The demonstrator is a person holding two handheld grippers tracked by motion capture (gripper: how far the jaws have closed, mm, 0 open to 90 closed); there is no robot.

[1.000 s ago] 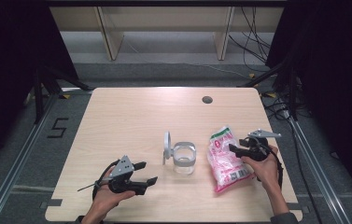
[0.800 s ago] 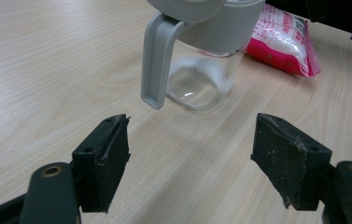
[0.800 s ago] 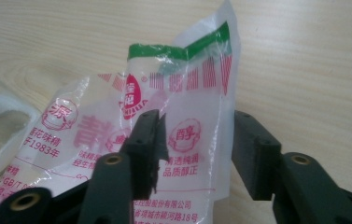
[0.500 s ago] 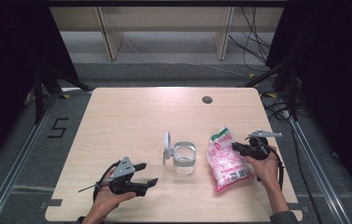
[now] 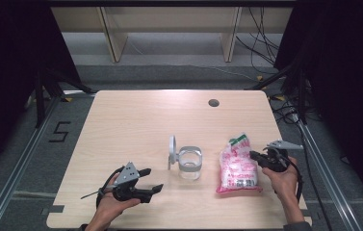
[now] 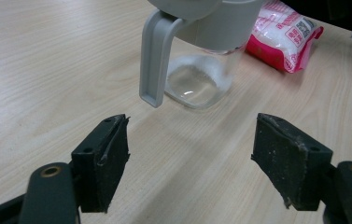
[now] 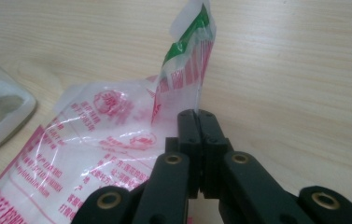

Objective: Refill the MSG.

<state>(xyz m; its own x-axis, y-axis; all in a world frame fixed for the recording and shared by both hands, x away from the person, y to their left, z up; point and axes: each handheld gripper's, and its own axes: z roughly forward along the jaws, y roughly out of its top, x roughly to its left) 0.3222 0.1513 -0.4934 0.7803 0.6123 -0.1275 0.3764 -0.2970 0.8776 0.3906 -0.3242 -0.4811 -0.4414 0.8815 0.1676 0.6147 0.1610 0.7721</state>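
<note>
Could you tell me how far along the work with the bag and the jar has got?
Done: the glass jar stands on the table with its grey lid flipped open. In hand: the jaws of the right hand-held gripper have just closed on the plastic edge of the pink bag, which lies beside the jar. The left hand-held gripper is open, short of the jar. Left, probably: lifting the bag and pouring.

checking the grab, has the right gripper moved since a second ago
Yes. In the high view the right gripper has crept left onto the pink bag's edge, toward the glass jar, and its jaws have just closed on the plastic.
</note>
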